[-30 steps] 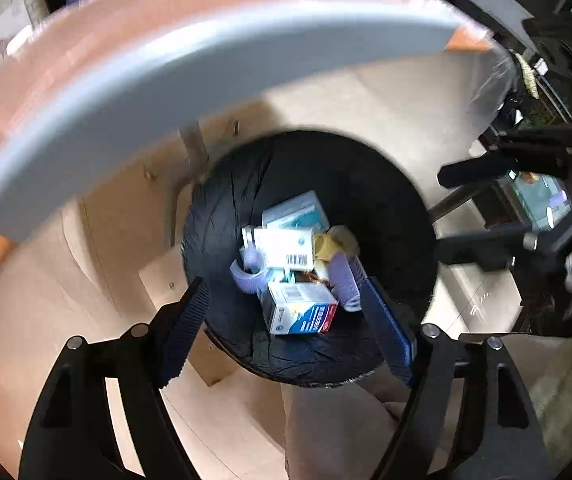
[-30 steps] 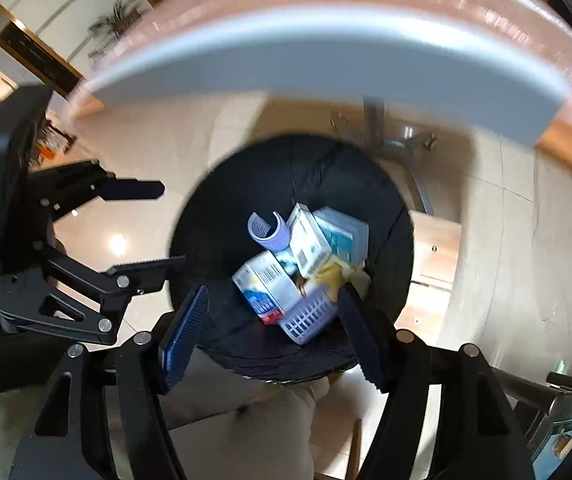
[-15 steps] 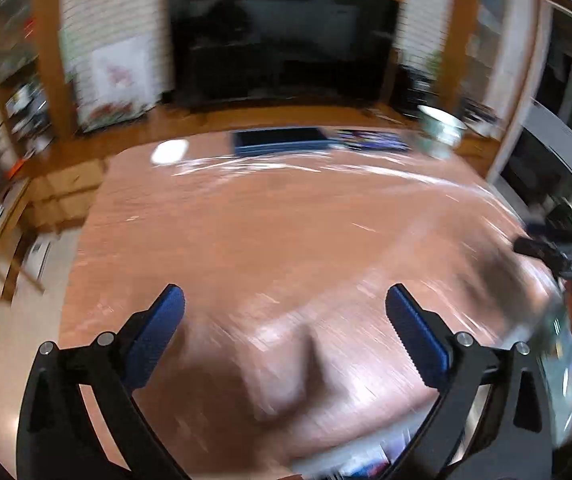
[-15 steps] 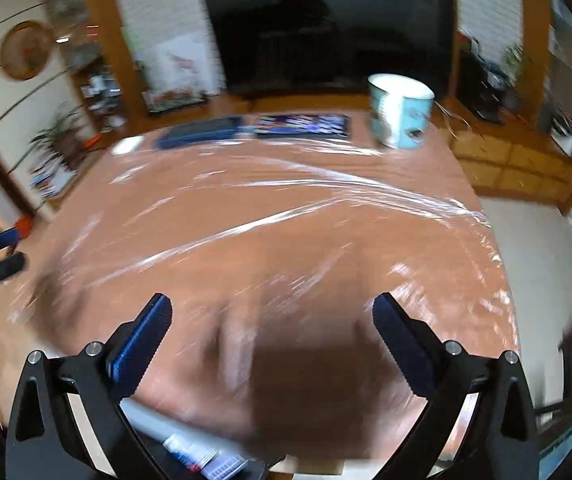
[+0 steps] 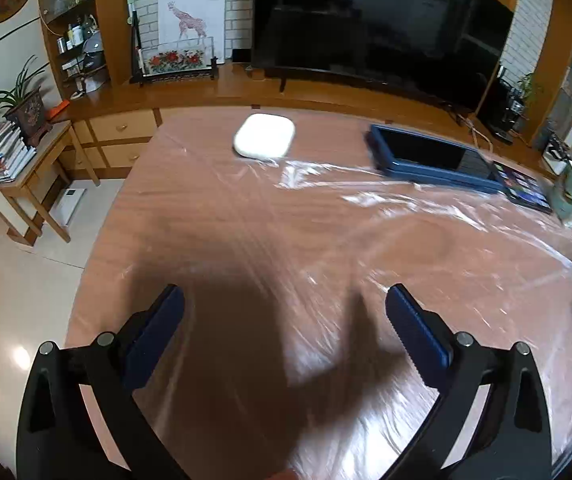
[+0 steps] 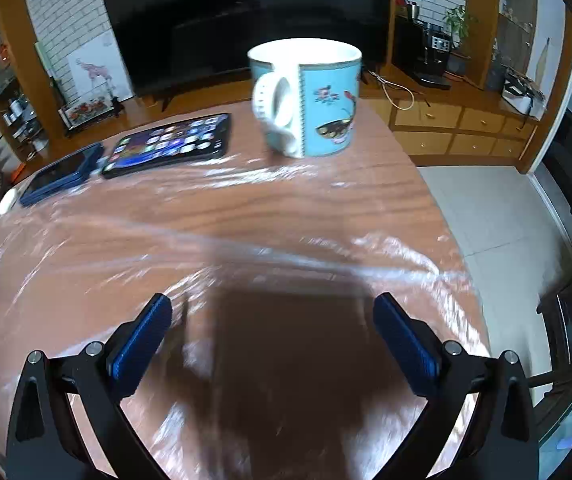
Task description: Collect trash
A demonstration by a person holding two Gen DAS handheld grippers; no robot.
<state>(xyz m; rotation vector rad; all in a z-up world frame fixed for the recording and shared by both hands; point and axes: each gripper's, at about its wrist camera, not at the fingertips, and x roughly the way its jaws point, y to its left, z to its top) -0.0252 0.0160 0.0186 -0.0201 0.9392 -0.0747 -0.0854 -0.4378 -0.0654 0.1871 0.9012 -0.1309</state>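
Note:
Both grippers hover over a wooden table (image 5: 246, 232) covered with clear plastic film. My left gripper (image 5: 284, 312) is open, its blue pads wide apart with nothing between them. My right gripper (image 6: 272, 320) is open too and holds nothing. No trash and no bin show in either view. The table surface (image 6: 286, 208) under the right gripper bears only my shadow.
At the table's far side lie a white case (image 5: 264, 141), a blue-cased phone (image 5: 430, 158) and a lit phone (image 6: 170, 146). A blue mug (image 6: 308, 98) stands near the far right edge. Behind are a television (image 5: 374, 20) and a wooden sideboard (image 5: 190, 92). Floor lies left and right.
A second ago both grippers hung over a black bin holding boxes. They have swung up over the table and their jaws have spread wider. The bin has left view.

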